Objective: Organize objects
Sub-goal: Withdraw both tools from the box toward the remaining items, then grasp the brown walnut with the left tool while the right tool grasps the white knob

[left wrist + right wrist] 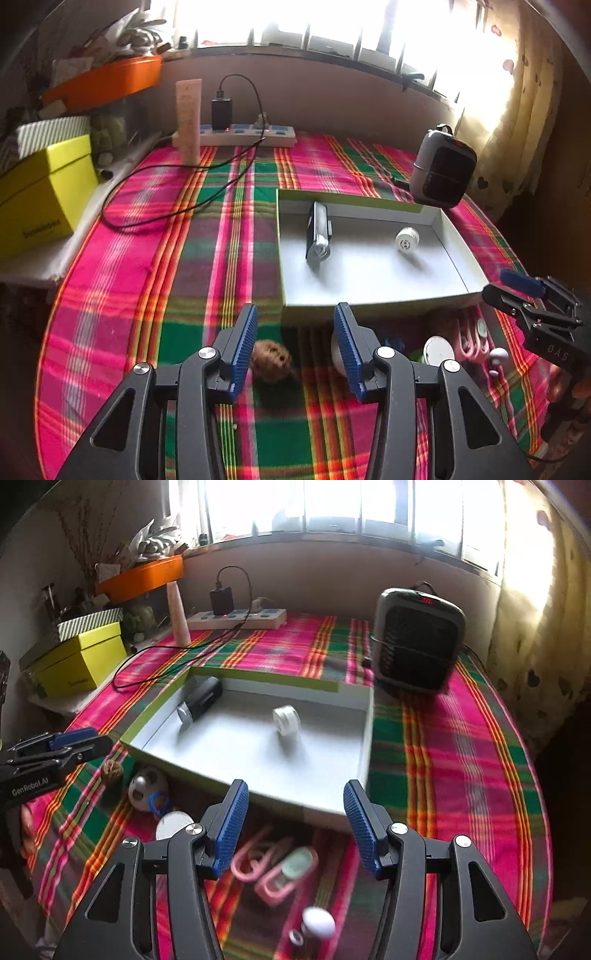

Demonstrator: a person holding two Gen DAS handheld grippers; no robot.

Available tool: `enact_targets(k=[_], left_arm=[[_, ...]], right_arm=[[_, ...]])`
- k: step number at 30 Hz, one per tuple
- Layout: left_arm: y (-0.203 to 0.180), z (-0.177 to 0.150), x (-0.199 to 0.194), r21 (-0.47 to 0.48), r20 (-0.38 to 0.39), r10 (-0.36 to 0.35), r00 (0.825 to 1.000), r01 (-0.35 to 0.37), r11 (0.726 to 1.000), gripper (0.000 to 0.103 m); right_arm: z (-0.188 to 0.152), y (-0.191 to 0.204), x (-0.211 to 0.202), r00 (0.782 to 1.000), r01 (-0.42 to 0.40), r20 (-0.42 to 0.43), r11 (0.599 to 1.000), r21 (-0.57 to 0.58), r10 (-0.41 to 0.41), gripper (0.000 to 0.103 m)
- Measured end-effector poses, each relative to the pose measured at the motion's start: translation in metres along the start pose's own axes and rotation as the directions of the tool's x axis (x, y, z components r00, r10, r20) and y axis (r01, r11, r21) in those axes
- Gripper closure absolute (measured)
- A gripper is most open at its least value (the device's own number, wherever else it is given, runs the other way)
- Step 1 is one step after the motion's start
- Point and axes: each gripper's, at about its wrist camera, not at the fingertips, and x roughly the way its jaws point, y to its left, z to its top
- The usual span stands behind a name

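Jaws: I see both pairs parted and empty, left gripper [295, 347] narrower than right gripper [291, 825].
Nearest thing: brown nut-like ball [271, 360], blurred, just below-left inside my left jaws.
Destination: tray [373, 297] ahead on the bench.

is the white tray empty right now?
No, the white tray already holds a black-and-silver device and a small white roll.
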Motion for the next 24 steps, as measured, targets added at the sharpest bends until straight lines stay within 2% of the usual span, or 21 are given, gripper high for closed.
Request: enact_targets(k=[4, 15, 24], left_arm=[[0.005, -0.011, -0.008, -0.002, 0.013, -0.002, 1.000, 0.002, 1.000, 0.060], [0.013, -0.041, -0.005, -0.034, -0.026, -0.016, 1.000, 0.015, 0.999, 0.058], [0.017, -0.044, 0.006, -0.063, -0.043, -0.014, 0.999, 0.011, 0.998, 0.058]], right_arm=[[-0.014, -0.005, -0.011, 1.000, 0.008, 0.012, 1.000, 0.014, -0.008, 0.048], [-0.047, -0.026, -0.032, 0.999, 0.043, 0.021, 0.997, 0.067, -0.044, 0.048], [-0.070, -0.037, -0.040, 0.999, 0.037, 0.021, 0.994, 0.105, -0.039, 0.048]])
